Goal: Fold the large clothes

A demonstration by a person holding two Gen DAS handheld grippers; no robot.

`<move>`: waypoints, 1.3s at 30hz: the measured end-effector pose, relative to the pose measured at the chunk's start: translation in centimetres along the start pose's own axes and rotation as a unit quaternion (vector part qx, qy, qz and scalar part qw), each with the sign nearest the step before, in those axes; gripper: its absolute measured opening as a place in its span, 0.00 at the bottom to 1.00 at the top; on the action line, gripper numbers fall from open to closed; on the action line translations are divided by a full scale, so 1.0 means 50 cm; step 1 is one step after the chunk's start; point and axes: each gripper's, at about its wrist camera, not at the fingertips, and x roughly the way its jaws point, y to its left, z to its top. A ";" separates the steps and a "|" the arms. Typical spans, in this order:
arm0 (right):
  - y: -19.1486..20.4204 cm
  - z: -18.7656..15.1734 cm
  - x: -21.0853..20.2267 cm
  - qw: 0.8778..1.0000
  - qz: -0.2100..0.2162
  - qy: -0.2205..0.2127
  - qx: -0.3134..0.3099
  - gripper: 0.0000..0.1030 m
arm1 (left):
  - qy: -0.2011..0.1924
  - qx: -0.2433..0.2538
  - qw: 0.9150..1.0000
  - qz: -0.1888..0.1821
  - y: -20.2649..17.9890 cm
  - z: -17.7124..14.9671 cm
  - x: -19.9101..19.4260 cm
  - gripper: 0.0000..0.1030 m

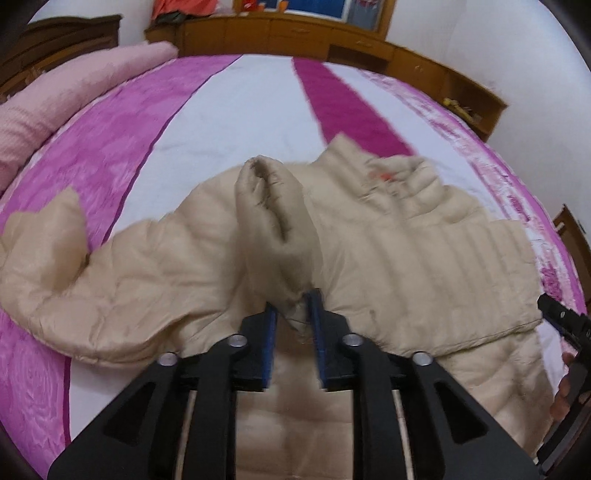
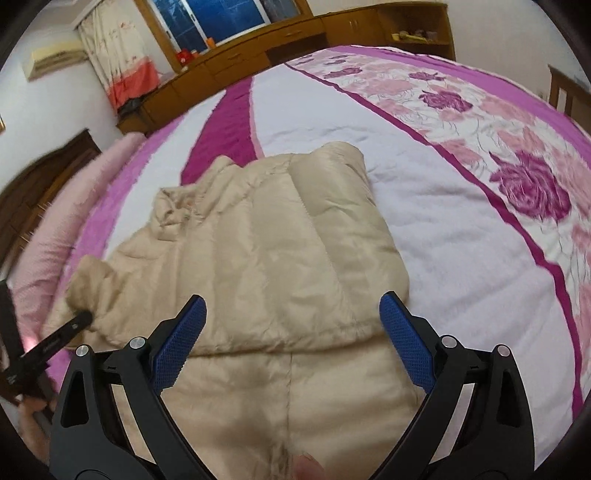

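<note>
A beige quilted down jacket lies spread on the bed and also fills the middle of the right wrist view. My left gripper is shut on a bunched sleeve of the jacket, lifted above the body. In the right wrist view the left gripper pinches that sleeve at the left edge. My right gripper is open and empty, hovering over a folded part of the jacket. Its tip shows at the right edge of the left wrist view.
The bed has a pink, magenta and white bedspread with roses on the right side. A pink rolled blanket lies along the left. Wooden cabinets and a window stand behind the bed.
</note>
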 end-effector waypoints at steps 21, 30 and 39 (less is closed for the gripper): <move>0.002 -0.021 0.050 0.998 -0.050 0.034 -0.014 0.91 | 0.010 -0.027 0.999 -0.031 0.074 -0.028 -0.061 0.72; 0.033 -0.086 -0.054 0.999 -0.016 0.040 -0.005 0.91 | -0.056 -0.098 0.994 -0.007 0.188 -0.014 -0.195 0.74; 0.022 -0.174 -0.106 0.998 -0.025 0.063 -0.010 0.91 | -0.058 -0.275 0.959 -0.030 0.379 -0.042 -0.158 0.74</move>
